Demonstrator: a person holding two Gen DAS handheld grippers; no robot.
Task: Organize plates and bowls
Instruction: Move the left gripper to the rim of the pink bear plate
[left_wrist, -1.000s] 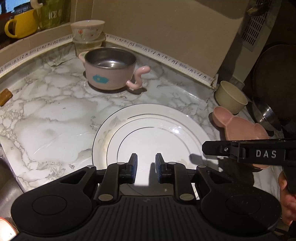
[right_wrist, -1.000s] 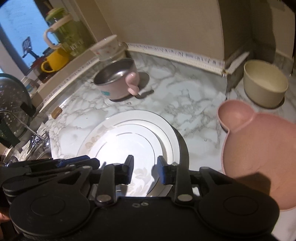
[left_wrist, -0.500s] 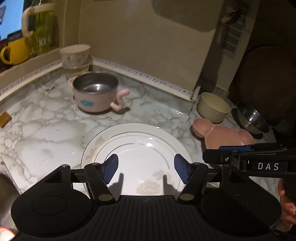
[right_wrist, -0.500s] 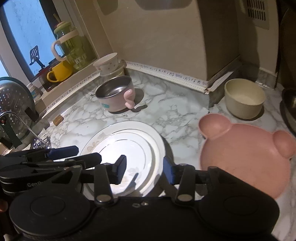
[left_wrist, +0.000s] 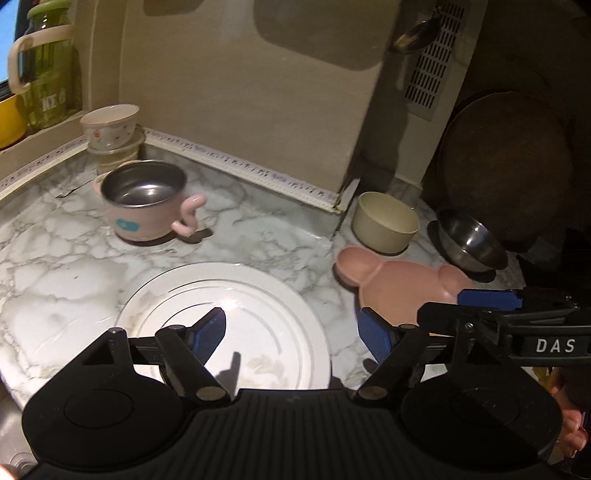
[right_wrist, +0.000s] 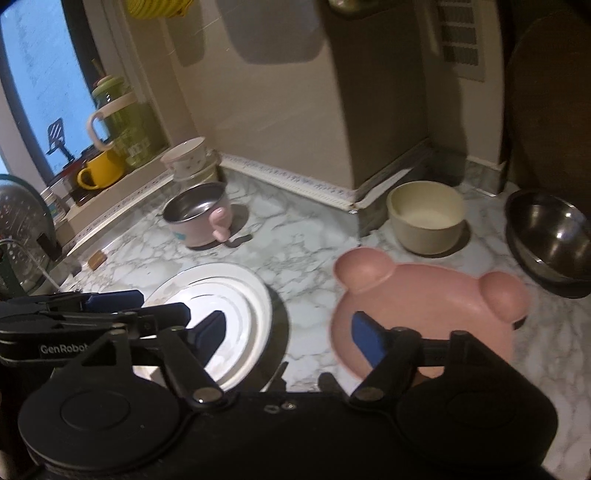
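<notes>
Yellow mug (right_wrist: 99, 170) shows whole only in the right view; both grippers' fingers (left_wrist: 210, 334) (right_wrist: 364, 341) spread wide, empty.

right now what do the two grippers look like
Both are matte black. The left gripper has blue pads on its fingers, round discs on either side and a ribbed body. The right gripper has the same blue pads and discs. From the side, white lettering shows: "DAS" on the right one, "GenRobot" on the left. No cables or sleeves show.
</notes>
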